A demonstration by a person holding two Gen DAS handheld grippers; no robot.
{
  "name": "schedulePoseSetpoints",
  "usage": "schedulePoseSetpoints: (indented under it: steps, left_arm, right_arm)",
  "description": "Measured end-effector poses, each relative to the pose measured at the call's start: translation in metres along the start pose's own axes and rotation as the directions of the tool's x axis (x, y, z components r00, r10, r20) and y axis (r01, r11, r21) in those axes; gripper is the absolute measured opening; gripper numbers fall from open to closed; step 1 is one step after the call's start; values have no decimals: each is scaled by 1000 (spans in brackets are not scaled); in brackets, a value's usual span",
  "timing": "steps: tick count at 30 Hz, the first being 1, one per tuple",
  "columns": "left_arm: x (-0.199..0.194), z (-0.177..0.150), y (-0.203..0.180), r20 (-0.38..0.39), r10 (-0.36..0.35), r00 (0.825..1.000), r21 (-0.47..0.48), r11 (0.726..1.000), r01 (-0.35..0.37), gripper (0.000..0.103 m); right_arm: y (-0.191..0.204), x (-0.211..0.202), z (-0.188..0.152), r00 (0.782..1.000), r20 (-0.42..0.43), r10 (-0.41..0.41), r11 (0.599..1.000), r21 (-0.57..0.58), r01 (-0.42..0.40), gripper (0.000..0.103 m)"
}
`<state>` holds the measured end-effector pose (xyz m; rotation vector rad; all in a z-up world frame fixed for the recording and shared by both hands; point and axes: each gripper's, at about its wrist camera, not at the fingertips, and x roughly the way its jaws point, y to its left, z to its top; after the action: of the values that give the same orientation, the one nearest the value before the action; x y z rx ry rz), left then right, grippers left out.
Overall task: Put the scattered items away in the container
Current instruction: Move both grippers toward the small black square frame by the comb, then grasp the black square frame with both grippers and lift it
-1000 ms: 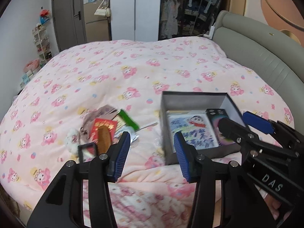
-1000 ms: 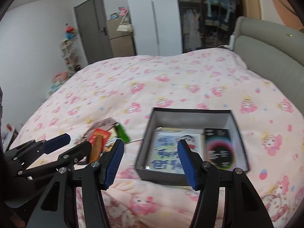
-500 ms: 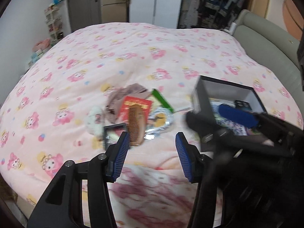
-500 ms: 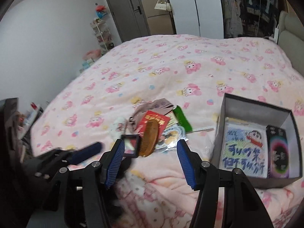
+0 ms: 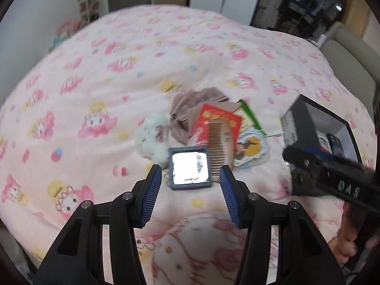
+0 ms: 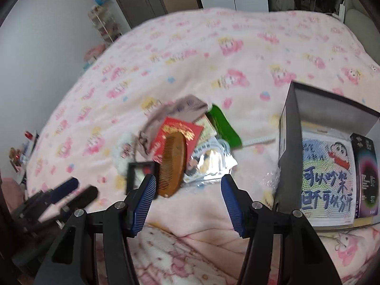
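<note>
Bed (image 5: pixel 99 76): wide bare quilt toward far edge. Box (image 6: pixel 292 142) near right edge. Clutter pile mid-bed, near edge: comb (image 6: pixel 172 166), mirror (image 5: pixel 190 167). Left gripper (image 5: pixel 190 190), right gripper (image 6: pixel 187 196): jaws apart, empty, above pile.

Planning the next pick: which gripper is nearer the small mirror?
Left. The left gripper frames the mirror between open jaws; the right gripper sits beside it, nearer the comb.

Box (image 5: pixel 306 121) far side cut off behind right gripper (image 5: pixel 306 159); room shelves (image 5: pixel 89 0) blurred
</note>
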<state>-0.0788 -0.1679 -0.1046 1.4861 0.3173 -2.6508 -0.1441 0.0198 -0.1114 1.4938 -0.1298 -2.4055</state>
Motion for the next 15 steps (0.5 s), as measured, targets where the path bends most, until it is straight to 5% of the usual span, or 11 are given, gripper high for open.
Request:
schedulePoseSetpoints:
  steps: [8,11,15]
  left_arm:
    - [57,7,55,-121,-100,988,-146,986,82,50]
    - [83,10,71,-163,-234,958,-231,953,194,46]
    - [109,13,79,-210,-265,941,-264,942,206,43]
  right_arm:
    - [22,62,4,988,-136,67,995,-59,-76,52]
    - [32,93,9,971,-202,127,987,-72,-144,52]
    - [35,124,12,960,-256,115,988,-66,-136,52]
